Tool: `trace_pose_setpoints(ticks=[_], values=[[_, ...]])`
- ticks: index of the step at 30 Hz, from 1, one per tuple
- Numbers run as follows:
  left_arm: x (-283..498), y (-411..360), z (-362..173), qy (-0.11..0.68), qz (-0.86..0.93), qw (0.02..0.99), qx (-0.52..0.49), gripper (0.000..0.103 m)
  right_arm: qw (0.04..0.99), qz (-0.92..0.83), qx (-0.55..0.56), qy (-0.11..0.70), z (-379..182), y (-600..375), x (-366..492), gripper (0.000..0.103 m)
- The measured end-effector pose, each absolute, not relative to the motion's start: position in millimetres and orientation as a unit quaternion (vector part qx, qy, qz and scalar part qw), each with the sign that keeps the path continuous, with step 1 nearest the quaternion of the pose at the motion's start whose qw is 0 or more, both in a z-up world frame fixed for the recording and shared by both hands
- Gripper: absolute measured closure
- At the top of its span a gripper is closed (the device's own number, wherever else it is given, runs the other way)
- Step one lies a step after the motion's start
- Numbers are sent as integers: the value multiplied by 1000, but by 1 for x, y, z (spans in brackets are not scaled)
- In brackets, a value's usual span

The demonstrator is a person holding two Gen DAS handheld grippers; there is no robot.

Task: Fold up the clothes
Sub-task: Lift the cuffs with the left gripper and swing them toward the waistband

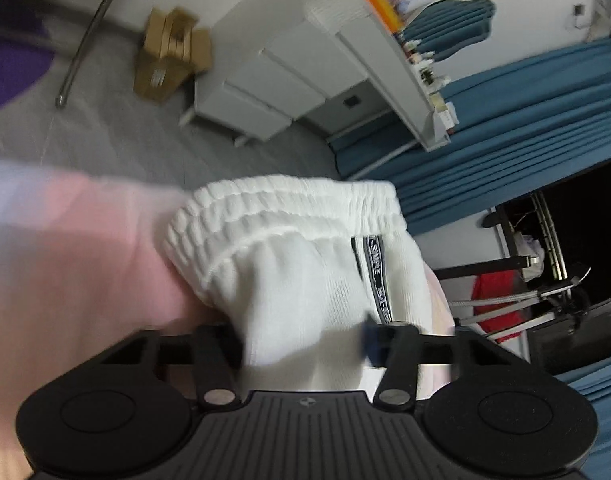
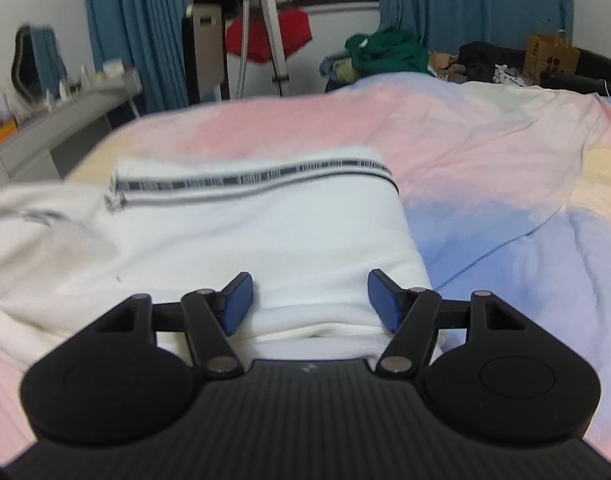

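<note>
Left wrist view showed the left gripper (image 1: pixel 303 344) pinching the white trousers (image 1: pixel 297 264), waistband bunched just ahead of its jaws. The right gripper (image 2: pixel 309 300) stood spread, folded trousers (image 2: pixel 265 240) lying between its jaws on the bedsheet (image 2: pixel 485 160).

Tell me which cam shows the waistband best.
Left wrist. The white pants' gathered elastic waistband fills mid-frame just past the left tongs, ribbing and side stripe sharp. The right wrist view shows only the folded pants body and stripe on the bed; no waistband can be made out there.
</note>
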State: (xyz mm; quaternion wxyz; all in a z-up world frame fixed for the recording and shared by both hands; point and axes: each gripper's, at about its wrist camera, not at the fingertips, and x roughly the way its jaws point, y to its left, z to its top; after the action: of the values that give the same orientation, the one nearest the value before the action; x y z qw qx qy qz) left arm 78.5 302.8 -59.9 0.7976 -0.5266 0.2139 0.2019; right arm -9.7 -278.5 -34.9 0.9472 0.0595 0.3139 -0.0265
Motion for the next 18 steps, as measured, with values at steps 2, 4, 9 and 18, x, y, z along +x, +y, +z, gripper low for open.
trace_pose_setpoints(ticks=[2, 4, 9, 18], values=[[80, 292, -43, 203, 207, 829, -478, 79, 947, -29, 43, 316, -37, -274, -8, 36], [81, 276, -24, 192, 205, 861, -423, 82, 947, -29, 39, 319, -38, -272, -7, 36], [81, 220, 29, 162, 186, 926, -286, 85, 944, -21, 69, 321, -32, -282, -8, 36], [64, 47, 115, 97, 121, 977, -147, 86, 939, -37, 130, 318, -14, -305, -16, 38]])
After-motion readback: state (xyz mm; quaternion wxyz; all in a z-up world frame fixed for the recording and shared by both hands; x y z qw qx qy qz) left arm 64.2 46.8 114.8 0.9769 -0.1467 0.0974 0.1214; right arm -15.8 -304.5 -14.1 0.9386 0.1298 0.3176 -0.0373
